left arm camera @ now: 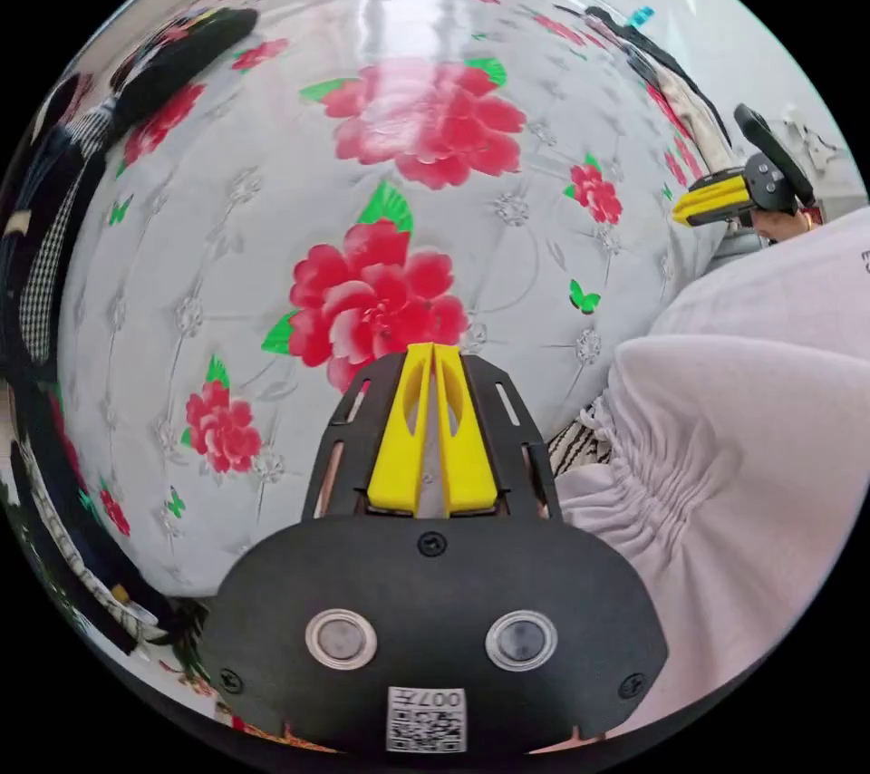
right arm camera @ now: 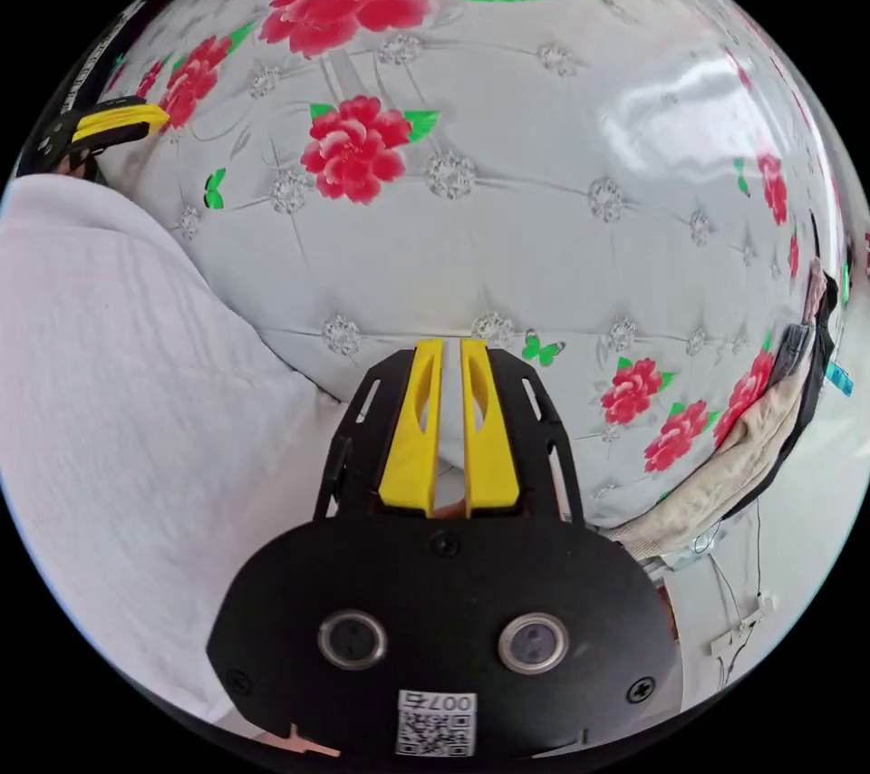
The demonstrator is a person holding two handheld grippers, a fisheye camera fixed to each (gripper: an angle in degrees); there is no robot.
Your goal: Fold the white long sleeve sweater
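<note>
So both grippers are hovering over a glossy white cover [left arm camera: 272, 203] printed with big red flowers, quilted-looking with little gem buttons.

In the left gripper view, the left gripper [left arm camera: 433, 353] has its yellow jaws closed together with nothing between them, tips over one of the red flowers. The white sweater [left arm camera: 752, 448] sits off to the right of it, and here you get a gathered, ribbed cuff or hem bunched up near the gripper's right side. The right gripper [left arm camera: 693, 208] pokes in further right, past the sweater's far edge. Dark and checked clothes [left arm camera: 54, 248] are piled along the left edge of the cover.

The right gripper view flips it: the sweater is a big smooth white mass on the left, no cuff visible. That gripper's jaws are almost together, just a thin gap, holding nothing. Beige fabric [right arm camera: 761, 448] hangs off the right edge.
</note>
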